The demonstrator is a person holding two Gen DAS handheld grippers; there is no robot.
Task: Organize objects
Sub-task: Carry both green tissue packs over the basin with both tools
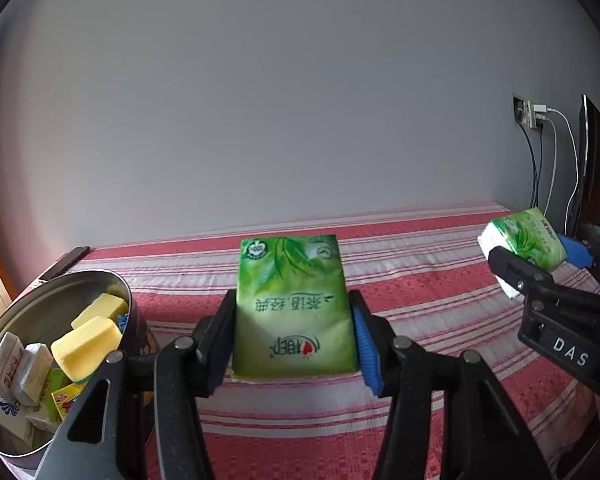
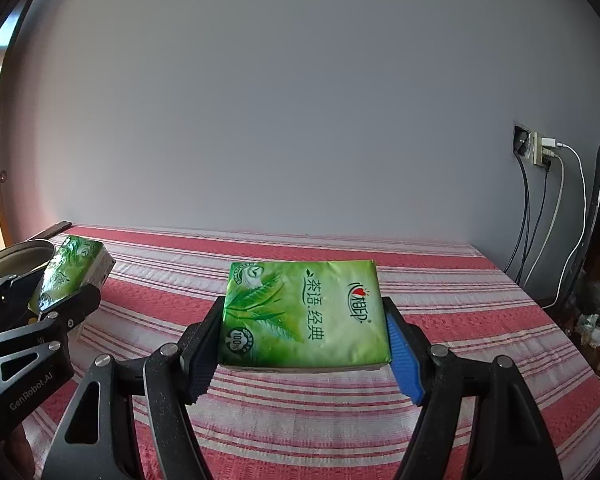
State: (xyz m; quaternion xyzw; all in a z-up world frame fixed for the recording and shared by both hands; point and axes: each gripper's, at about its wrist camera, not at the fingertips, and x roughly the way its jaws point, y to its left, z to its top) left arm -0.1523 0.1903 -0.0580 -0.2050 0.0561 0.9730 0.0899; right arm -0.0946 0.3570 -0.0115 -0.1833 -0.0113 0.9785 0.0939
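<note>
Striped red bedspread (image 2: 460, 320) below; left gripper (image 1: 295, 336) and right gripper (image 2: 304, 336) each clench a light, squashy tissue pack (image 1: 293, 308) by its sides.

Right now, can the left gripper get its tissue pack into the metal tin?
Probably yes. The tin sits just beside the left gripper, open-topped. The sponges and small packets already fill much of it, so the tissue pack may sit on top.

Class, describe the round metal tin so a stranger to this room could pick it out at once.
Start from the red striped cloth over the table. At its left end stands the round metal tin. It alone is an open container, holding yellow sponges and small packets; the other items are green tissue packs.
</note>
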